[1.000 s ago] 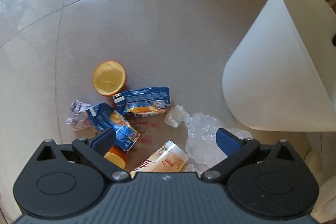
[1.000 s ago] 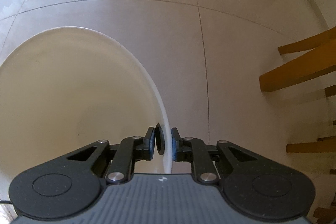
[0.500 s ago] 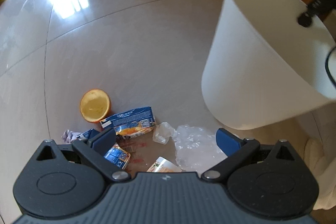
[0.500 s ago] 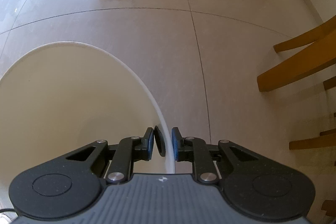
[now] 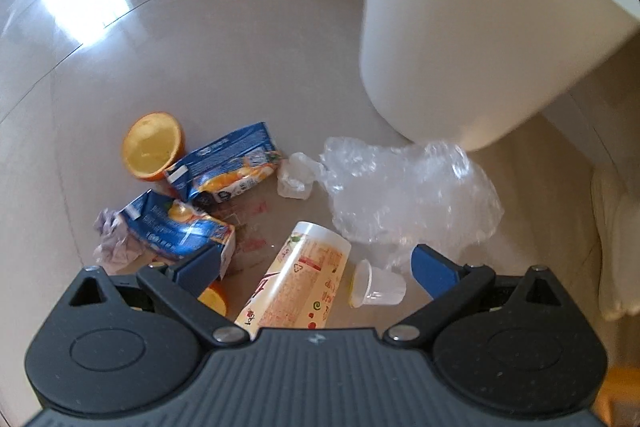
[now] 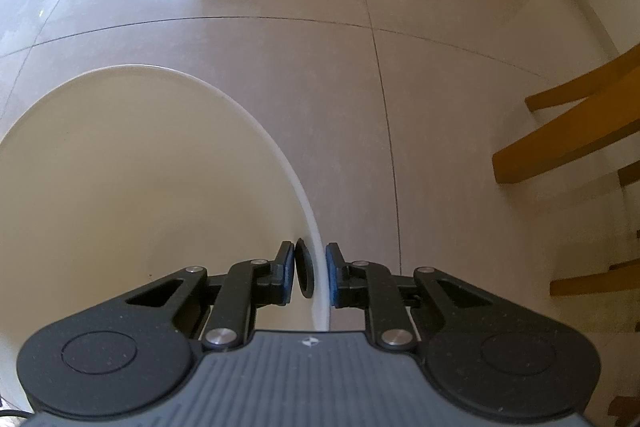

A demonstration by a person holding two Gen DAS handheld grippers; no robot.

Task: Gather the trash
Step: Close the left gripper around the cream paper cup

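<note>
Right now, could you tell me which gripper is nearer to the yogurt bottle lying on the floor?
Left. The left gripper hangs open right above the yogurt bottle, which lies between its fingers. The right gripper is away from it, clamped on the white bin's rim.

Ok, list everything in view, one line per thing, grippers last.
bin: one, white, right of the trash, rim in the right gripper
orange halves: two, orange, left of pile; one mostly hidden
juice cartons: two, blue, crushed, left
tissue: one, greyish, far left
plastic bag: one, clear, by the bin
tube: one, cream, centre
small cup: one, clear, beside tube
chair legs: wooden, right
left gripper: open, above trash
right gripper: shut on bin rim
</note>
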